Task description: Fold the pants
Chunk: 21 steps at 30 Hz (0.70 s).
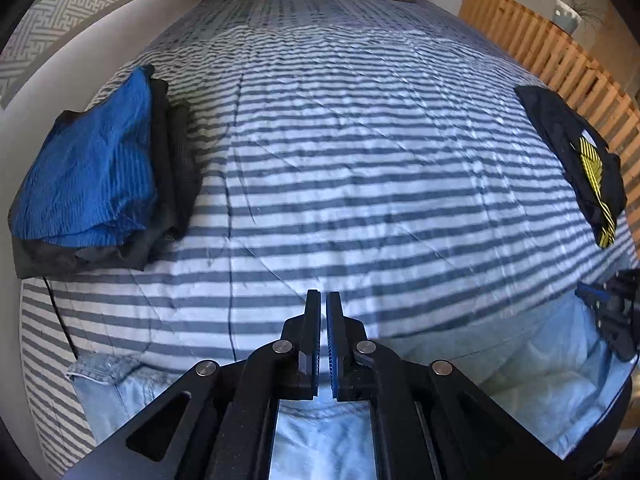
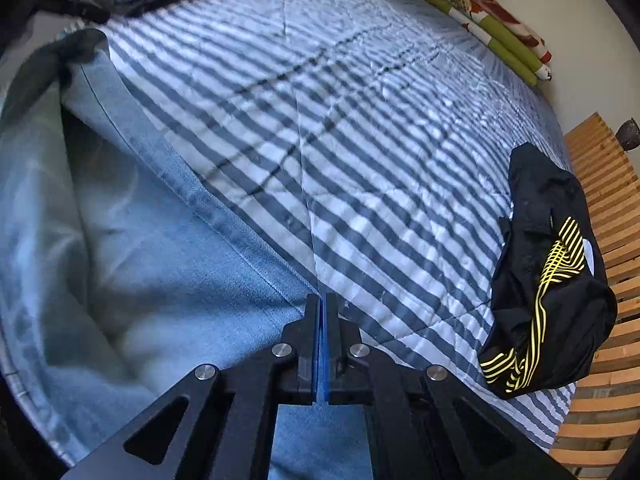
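The light-blue denim pants (image 2: 132, 248) lie on the near edge of the bed (image 1: 360, 168), spread over its grey-and-white striped cover. In the left wrist view they run along the bottom, under the left gripper (image 1: 323, 300), whose jaws are drawn together with only a sliver of gap and no cloth visibly between the tips. The right gripper (image 2: 322, 300) has its jaws pressed fully together — its tips sit right at the seamed edge of the denim, though whether any fabric is pinched cannot be told. A folded stack of blue and dark clothes (image 1: 100, 176) rests at the left side of the bed (well apart from the pants), and a black garment with yellow stripes (image 2: 548, 276) lies by the wooden slatted rail (image 2: 604, 208).
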### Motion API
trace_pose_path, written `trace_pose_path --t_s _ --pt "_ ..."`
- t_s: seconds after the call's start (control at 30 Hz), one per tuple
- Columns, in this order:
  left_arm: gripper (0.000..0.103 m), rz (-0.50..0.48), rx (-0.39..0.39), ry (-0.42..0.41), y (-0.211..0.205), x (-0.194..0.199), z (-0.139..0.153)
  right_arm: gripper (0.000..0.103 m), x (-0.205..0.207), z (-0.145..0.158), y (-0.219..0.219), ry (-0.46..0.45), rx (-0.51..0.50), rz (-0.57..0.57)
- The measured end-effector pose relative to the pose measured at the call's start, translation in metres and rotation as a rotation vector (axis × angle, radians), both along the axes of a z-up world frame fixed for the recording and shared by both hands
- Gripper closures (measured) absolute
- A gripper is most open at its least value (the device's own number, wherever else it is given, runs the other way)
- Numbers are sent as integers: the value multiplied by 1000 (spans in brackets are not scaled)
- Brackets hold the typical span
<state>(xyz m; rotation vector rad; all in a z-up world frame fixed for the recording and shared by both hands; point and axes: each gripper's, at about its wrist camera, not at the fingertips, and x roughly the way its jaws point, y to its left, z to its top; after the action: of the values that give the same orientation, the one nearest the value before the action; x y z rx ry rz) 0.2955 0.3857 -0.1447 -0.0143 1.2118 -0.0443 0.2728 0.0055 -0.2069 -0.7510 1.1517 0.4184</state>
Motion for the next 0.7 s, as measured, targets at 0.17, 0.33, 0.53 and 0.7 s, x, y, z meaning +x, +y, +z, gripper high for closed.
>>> trace_pose_path --t_s 0.17,0.33,0.53,0.7 --pt "94 9 -73 -8 27 -22 29 92 5 34 -15 -21 95 -41" --pt "68 -11 -144 81 11 -55 30 68 -3 76 -24 23 283 -40" --pt "79 -123 -23 190 -35 -58 -11 68 -19 89 -70 20 308 -148" --pt "97 -93 -22 196 -29 -58 -22 68 -43 100 -126 76 427 -186"
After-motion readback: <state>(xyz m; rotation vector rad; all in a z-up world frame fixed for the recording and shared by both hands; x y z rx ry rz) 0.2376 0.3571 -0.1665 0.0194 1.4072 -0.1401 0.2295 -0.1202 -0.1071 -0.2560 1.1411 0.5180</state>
